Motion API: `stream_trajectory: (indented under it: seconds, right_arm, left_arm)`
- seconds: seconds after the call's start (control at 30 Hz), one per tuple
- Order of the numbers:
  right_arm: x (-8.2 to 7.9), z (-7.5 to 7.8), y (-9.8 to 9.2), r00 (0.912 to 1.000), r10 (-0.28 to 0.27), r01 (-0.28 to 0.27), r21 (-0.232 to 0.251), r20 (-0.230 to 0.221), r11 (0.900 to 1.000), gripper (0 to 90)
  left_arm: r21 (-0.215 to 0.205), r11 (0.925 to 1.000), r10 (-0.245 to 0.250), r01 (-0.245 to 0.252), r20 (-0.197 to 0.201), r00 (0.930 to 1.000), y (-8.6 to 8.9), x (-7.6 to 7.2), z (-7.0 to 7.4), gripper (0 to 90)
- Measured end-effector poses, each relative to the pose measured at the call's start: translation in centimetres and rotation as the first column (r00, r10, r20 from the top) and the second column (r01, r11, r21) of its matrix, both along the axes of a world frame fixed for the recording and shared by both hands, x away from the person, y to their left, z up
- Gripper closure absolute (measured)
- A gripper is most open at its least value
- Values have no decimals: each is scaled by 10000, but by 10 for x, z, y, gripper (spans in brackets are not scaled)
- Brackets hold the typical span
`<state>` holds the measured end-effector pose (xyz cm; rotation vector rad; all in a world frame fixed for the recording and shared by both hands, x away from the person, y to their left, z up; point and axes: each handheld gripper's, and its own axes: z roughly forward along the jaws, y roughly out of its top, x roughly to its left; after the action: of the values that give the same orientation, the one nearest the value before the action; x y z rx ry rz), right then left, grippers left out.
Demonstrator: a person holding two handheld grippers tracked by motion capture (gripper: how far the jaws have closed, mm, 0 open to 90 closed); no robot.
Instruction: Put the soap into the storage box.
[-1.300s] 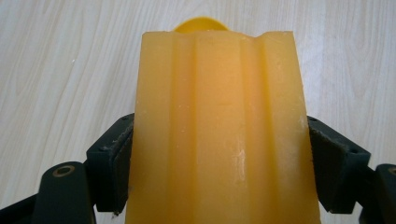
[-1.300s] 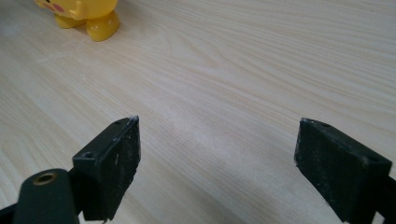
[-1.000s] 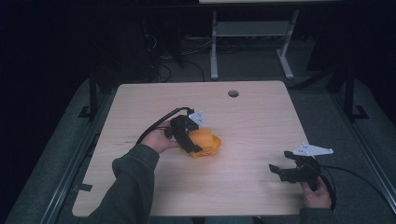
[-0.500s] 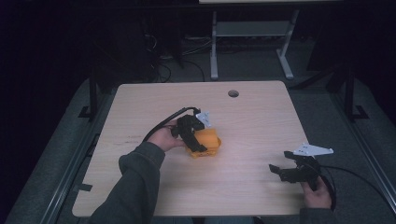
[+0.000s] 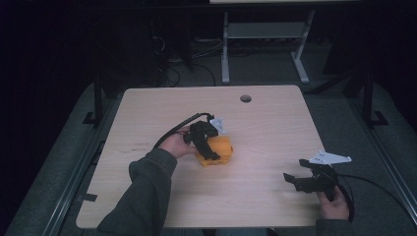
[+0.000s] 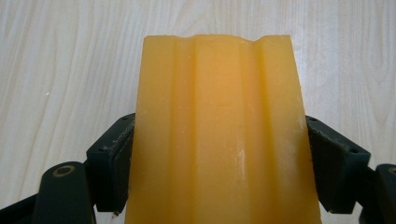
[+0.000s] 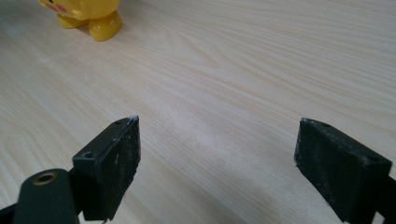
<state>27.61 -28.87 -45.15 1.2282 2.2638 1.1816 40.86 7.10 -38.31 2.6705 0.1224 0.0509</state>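
Toy: the ridged yellow-orange plastic toy [image 6: 219, 135] sits between your left gripper [image 5: 205, 140] jaws, mid-table.
Left gripper: clenched on it.
Right gripper [image 5: 301, 180]: released, low near the table's [image 5: 147, 108] right edge.

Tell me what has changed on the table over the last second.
The left gripper has swung down over the yellow toy; its jaws now press against both sides of the toy. The toy itself has barely shifted. The right gripper stays open, low near the table's right edge.

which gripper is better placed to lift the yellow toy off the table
Left. The left gripper already has its jaws against both sides of the yellow toy; the right gripper sits open near the table's front right corner.
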Motion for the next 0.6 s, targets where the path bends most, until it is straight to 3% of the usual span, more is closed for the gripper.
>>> stream_trajectory:
  seconds: [0.33, 0.6]
  right_arm:
    - [0, 0, 0, 10000, 37, -37, -9, 43, 10000, 139]
    - [0, 0, 0, 10000, 37, -37, -10, 11, 10000, 139]
  left_arm:
    - [17, 10000, -15, 15, -72, 10000, 1, 3, -4, 208]
    - [372, 9993, -88, 90, -78, 9999, 1, 3, -10, 207]
